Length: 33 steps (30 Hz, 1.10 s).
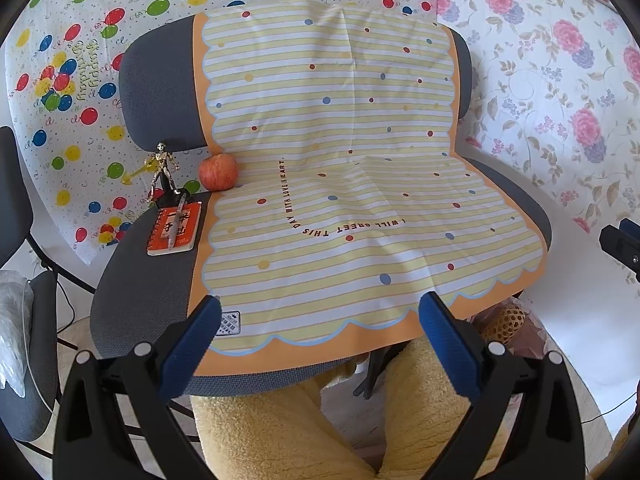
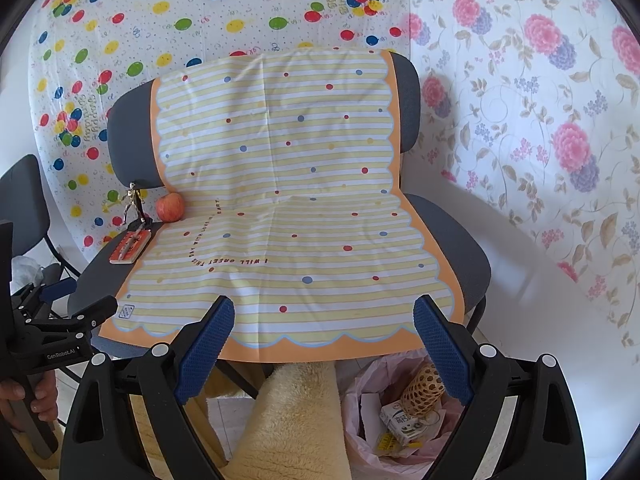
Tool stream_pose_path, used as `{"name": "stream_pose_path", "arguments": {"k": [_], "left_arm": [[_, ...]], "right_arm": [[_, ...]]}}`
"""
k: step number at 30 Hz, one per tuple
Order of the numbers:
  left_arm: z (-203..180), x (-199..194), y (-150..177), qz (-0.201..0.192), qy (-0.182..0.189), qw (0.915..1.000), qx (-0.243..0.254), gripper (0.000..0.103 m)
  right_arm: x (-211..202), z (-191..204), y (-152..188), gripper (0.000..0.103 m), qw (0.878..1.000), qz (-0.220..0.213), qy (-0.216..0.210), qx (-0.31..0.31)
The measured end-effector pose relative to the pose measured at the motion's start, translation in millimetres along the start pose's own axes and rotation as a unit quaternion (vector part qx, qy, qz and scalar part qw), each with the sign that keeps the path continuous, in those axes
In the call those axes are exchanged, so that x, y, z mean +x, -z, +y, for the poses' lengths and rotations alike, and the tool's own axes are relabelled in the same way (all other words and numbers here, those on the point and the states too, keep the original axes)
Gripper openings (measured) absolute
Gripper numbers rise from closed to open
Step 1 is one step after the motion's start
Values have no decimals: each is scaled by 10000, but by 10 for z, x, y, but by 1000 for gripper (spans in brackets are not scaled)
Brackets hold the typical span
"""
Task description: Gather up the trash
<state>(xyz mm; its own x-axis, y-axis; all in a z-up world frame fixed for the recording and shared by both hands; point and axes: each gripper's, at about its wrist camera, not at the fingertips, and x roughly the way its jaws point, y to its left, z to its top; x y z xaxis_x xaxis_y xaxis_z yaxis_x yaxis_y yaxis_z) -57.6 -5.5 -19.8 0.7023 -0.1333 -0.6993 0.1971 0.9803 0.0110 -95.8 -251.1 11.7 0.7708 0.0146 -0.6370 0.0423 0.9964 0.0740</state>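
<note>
I hold both grippers wide open and empty: left gripper (image 1: 320, 344), right gripper (image 2: 324, 344). Nearest, below the chair's (image 2: 468, 256) front edge, the pink-lined trash bin (image 2: 360, 412) already holds a milk carton (image 2: 402, 422) and foam fruit net (image 2: 424, 392). On the seat's striped cloth (image 2: 288, 232) I see no loose trash. My worry (a real one): grabbing the notebook (image 1: 175, 229), pen (image 1: 177, 220), apple (image 1: 218, 171) or figurine (image 1: 162, 172) at the chair's left side by mistake.

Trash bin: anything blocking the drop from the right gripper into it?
Nothing visible blocks it. The pink-lined trash bin sits open-topped on the floor below the chair's front edge, under the open, empty right gripper. It already holds a carton.
</note>
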Motion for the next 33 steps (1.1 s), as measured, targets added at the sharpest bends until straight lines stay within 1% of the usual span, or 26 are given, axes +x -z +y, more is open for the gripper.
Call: {"name": "stream_pose_path", "arguments": {"k": [33], "left_arm": [[48, 8, 24, 40, -47, 10000, -40, 96]], "right_arm": [[28, -16, 31, 90, 10000, 25, -11, -5]]}}
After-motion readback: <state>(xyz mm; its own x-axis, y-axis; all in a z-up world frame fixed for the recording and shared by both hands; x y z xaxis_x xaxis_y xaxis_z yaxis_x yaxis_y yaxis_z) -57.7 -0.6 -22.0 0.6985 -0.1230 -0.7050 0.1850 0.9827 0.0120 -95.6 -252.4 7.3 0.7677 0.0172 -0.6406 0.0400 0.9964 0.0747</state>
